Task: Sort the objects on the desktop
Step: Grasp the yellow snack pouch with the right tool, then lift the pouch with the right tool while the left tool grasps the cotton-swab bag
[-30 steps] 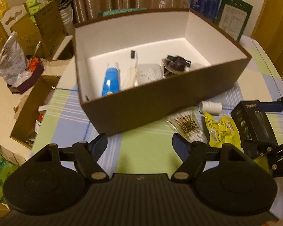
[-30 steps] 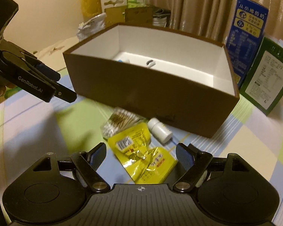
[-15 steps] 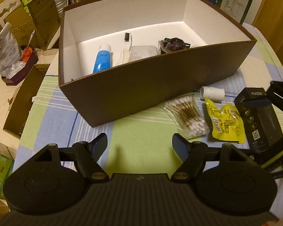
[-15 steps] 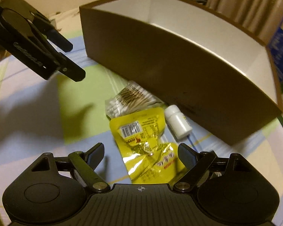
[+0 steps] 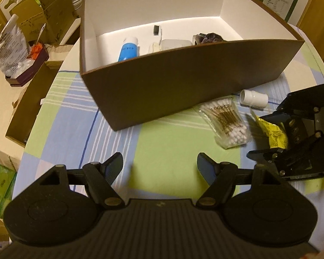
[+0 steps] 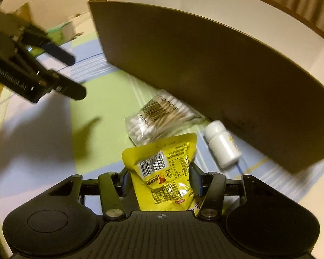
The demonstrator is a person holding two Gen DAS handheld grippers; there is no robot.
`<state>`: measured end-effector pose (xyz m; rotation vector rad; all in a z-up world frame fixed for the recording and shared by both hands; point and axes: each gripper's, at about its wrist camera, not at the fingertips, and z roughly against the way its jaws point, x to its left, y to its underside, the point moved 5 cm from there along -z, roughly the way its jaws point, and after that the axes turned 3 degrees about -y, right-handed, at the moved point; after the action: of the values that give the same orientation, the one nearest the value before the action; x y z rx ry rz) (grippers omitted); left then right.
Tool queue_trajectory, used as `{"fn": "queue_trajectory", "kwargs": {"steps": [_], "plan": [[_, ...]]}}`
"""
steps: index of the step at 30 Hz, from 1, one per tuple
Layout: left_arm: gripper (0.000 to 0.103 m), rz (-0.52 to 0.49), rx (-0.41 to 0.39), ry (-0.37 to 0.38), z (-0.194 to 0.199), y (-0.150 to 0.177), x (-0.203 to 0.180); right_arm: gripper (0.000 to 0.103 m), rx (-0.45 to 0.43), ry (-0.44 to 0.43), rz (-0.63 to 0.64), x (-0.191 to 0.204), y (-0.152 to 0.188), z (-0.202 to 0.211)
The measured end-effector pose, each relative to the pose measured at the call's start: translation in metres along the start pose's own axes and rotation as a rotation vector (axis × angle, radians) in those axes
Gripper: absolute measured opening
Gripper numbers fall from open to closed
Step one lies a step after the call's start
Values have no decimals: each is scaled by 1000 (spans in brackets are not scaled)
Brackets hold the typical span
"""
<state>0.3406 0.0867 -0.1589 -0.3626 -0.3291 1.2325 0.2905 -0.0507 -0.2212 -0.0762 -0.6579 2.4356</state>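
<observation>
Left gripper (image 5: 159, 168): jaws spread wide, nothing between them, hanging over a green square of the checked tablecloth (image 5: 60, 129) in front of the brown box (image 5: 183, 82).

Right gripper (image 6: 159, 181): jaws closing, with the yellow snack pouch (image 6: 162, 172) between them; the fingers (image 6: 194, 179) sit against both edges of the pouch, which lies on the cloth near the box's front wall.

Count on the cloth: one bag of cotton swabs (image 6: 157, 116), just beyond the pouch and overlapped by its top edge; one white bottle (image 6: 222, 146), on its side against the box.

Inside the box: one blue tube (image 5: 128, 50), plus several smaller things half hidden behind the wall, not countable.
</observation>
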Motion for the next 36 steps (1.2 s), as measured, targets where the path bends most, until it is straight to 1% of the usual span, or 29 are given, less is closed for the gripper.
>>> {"fn": "queue_trajectory", "kwargs": {"steps": [5, 8, 13, 16, 20, 25, 31, 36], "plan": [[72, -1, 10, 5, 0, 5, 0, 46, -36, 22, -85, 16, 11, 9], [72, -8, 12, 17, 1, 6, -4, 45, -73, 24, -180, 21, 15, 21], [72, -21, 4, 28, 2, 5, -10, 44, -154, 1, -356, 13, 19, 49], [72, -32, -6, 35, 5, 3, -15, 44, -213, 5, -440, 7, 21, 68], [72, -47, -18, 47, 8, 1, -22, 44, -283, 23, -541, 0, 13, 88], [72, -56, -26, 57, 10, 0, -27, 44, -354, 70, -613, -4, 15, 129], [72, -70, -35, 75, 9, -3, -37, 44, -442, 131, -638, -9, 14, 164], [72, -84, -40, 94, 7, -7, -49, 44, -420, 225, -645, -17, 18, 173]]}}
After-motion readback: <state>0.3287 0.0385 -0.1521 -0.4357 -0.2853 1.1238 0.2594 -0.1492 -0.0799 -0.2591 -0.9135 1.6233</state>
